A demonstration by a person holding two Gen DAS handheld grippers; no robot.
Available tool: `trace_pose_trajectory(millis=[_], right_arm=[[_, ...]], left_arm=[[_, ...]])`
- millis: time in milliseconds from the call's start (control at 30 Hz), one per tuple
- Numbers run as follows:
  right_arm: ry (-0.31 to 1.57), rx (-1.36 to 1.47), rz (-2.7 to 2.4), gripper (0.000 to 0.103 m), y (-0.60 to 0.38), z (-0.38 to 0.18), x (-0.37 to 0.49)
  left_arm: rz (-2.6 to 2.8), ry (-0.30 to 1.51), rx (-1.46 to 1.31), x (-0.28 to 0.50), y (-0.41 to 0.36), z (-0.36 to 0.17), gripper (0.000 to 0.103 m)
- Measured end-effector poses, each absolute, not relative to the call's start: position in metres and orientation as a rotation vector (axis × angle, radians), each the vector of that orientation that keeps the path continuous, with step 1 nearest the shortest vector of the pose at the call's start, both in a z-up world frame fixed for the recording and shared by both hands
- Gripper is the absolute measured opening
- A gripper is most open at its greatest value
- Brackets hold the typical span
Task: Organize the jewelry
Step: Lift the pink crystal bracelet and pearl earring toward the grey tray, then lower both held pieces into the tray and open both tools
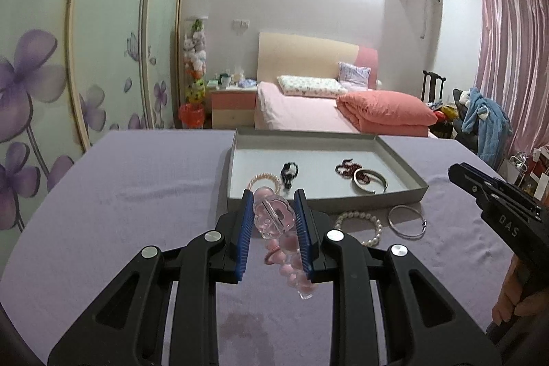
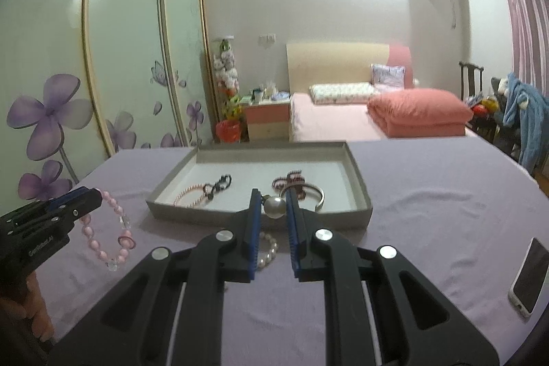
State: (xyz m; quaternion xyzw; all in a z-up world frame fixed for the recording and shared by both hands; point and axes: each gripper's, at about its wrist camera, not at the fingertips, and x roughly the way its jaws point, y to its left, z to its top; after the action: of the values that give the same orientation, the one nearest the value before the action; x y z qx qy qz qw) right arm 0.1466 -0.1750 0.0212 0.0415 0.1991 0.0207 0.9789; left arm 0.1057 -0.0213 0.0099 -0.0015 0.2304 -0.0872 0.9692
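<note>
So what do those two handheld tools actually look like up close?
Both match. The left tool and the right tool are matte black plastic, each with two angular arms that have cut-out slots and round silver pivot screws. The fingers are lined with ribbed blue pads. From the side the body looks pistol-shaped, with pale lettering moulded or printed on it. No cables or sleeves are visible.

Ceiling glare, soft focus, fisheye-warped edges

A phone (image 2: 529,276) lies on the purple cloth (image 2: 429,211).
</note>
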Motion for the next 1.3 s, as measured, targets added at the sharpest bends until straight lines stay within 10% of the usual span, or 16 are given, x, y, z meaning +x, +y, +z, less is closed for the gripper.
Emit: trace_pose_trajectory(millis=[1300], right_arm=[[0.186, 0.047, -0.072, 0.015, -0.165, 0.054, 0.162]], left_arm=[[-0.146, 0.306, 0.043, 0.115, -0.048, 0.032, 0.025]])
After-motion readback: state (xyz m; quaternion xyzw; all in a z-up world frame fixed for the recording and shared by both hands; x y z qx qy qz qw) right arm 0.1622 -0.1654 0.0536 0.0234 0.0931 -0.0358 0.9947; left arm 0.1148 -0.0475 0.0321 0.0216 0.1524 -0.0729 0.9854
